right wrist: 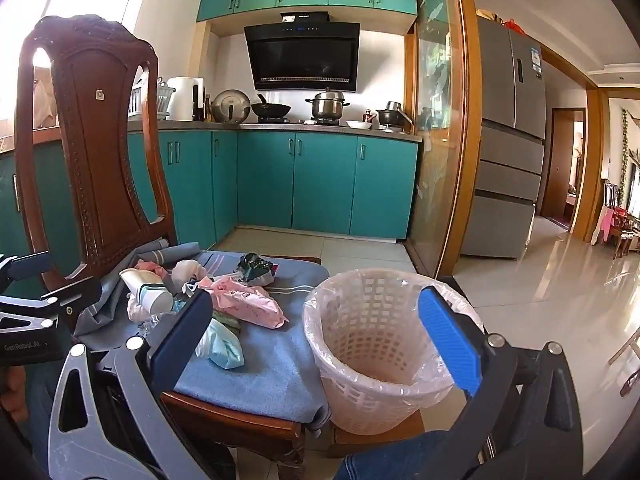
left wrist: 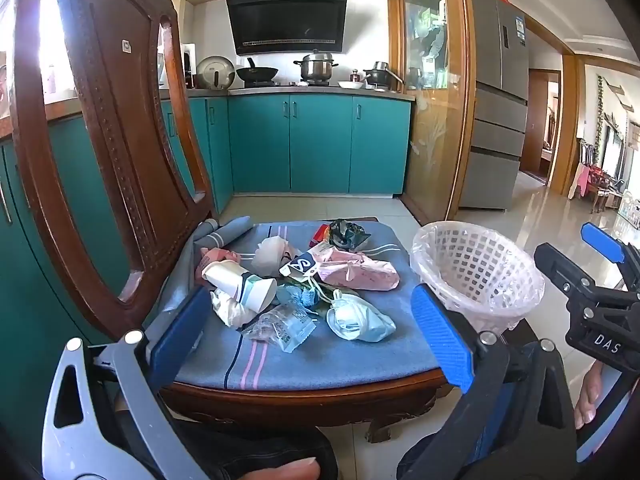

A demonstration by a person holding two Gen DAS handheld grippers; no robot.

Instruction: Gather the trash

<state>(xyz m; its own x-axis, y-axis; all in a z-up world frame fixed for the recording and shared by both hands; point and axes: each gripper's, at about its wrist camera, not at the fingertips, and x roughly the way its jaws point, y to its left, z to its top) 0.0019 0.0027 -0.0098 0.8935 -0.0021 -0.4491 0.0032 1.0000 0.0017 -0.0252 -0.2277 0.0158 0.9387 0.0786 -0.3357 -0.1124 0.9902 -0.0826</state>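
Note:
Several pieces of trash lie on the blue cushion (left wrist: 320, 356) of a wooden chair: a pink wrapper (left wrist: 356, 272), a white paper cup (left wrist: 244, 286), a face mask (left wrist: 358, 318), a clear wrapper (left wrist: 282, 326) and a dark crumpled bag (left wrist: 348, 234). A white lined basket (left wrist: 478, 272) stands right of the chair; it shows empty in the right wrist view (right wrist: 376, 344). My left gripper (left wrist: 310, 336) is open above the seat's front. My right gripper (right wrist: 316, 336) is open before the basket, empty. The pink wrapper (right wrist: 244, 300) and mask (right wrist: 222, 344) also show there.
The carved chair back (left wrist: 120, 128) rises at the left. Teal kitchen cabinets (left wrist: 320, 144) and a stove with pots stand behind. A glass door (left wrist: 432, 92) and a fridge (left wrist: 500, 100) are at the right. Tiled floor (right wrist: 540, 300) stretches right of the basket.

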